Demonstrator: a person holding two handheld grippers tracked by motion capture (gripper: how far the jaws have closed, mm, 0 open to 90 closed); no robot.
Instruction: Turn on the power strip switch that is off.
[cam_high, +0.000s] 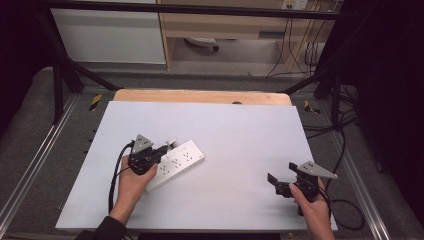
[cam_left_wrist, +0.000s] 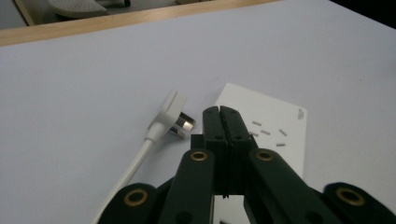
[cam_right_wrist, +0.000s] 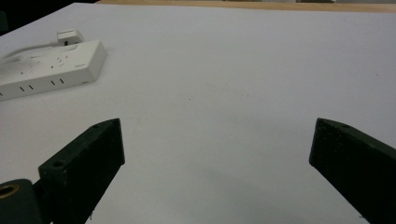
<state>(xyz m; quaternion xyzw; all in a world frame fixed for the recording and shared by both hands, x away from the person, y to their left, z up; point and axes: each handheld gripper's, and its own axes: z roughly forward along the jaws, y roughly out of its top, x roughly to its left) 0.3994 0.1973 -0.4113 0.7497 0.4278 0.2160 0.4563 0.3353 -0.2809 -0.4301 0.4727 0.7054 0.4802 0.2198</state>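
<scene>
Item 1, power strip (cam_high: 177, 164): white, long and flat, several socket groups on its top face. It lies at an angle on the left half of the bench (cam_high: 240, 135), on the white board. In the high view my left hand (cam_high: 134, 181) and tool cover its near end. In the left gripper view only its far corner is plain, with small slot marks; the rest is behind my jaws. In the right gripper view the strip (cam_right_wrist: 46, 67) is cut off by the left edge.

Item 2, plug (cam_left_wrist: 172, 116): white, flat-headed, a metal pin just visible, lying on the board just beside the strip's far end. Its white cord (cam_left_wrist: 126, 175) runs back under my left tool and is lost from sight there. I cannot tell where the cord ends.

Item 3, my left tool (cam_left_wrist: 220, 112): jaws pressed together, nothing between them, tips over the strip; I cannot tell whether they touch it.

Item 4, my right tool (cam_right_wrist: 215, 154): jaws spread wide, nothing between them, above bare board at the near right, well apart from the strip. The jaw at right is cut off by the frame.
</scene>
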